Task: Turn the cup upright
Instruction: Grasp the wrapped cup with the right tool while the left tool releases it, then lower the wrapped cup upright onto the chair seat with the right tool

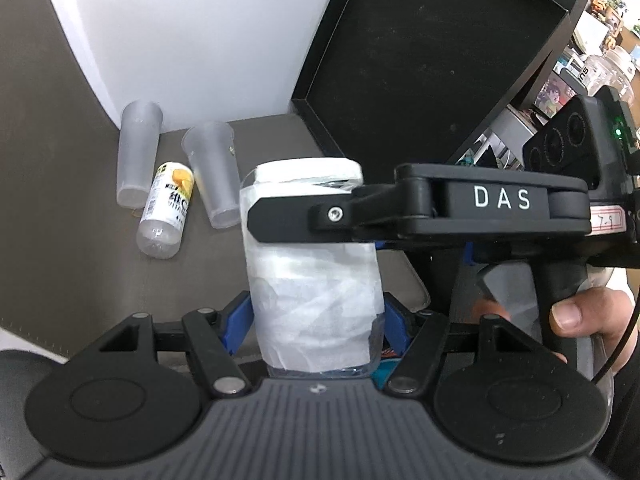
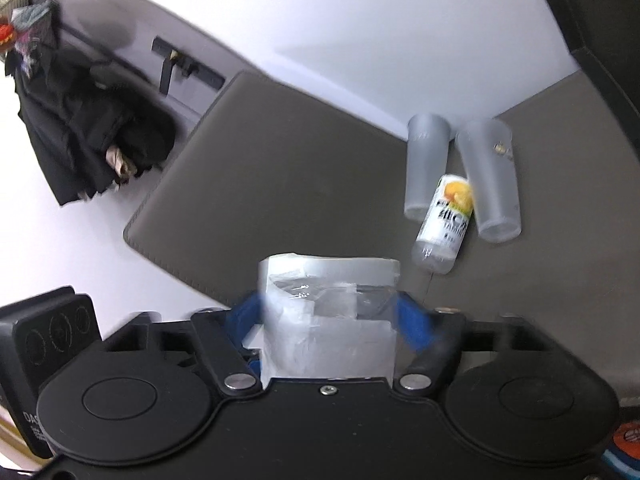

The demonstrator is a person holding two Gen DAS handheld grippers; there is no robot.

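on the grey mat [image 1: 72,240], at the left of the left wrist view, a frosted cup [image 1: 138,152] lies on its side, then a small bottle [image 1: 168,210], then a second frosted cup [image 1: 214,174], all just beside one another. further right, the left gripper [image 1: 318,326] has its blue pads pressed on both sides of a clear cup [image 1: 312,280] stuffed with white paper. the right gripper [image 1: 304,216] clamps the same cup near its rim, a hand [image 1: 588,316] on its handle.

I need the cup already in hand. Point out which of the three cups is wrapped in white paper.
The paper-wrapped cup gripped between the left gripper fingers. The two frosted cups behind stand bare on the mat, flanking a bottle.
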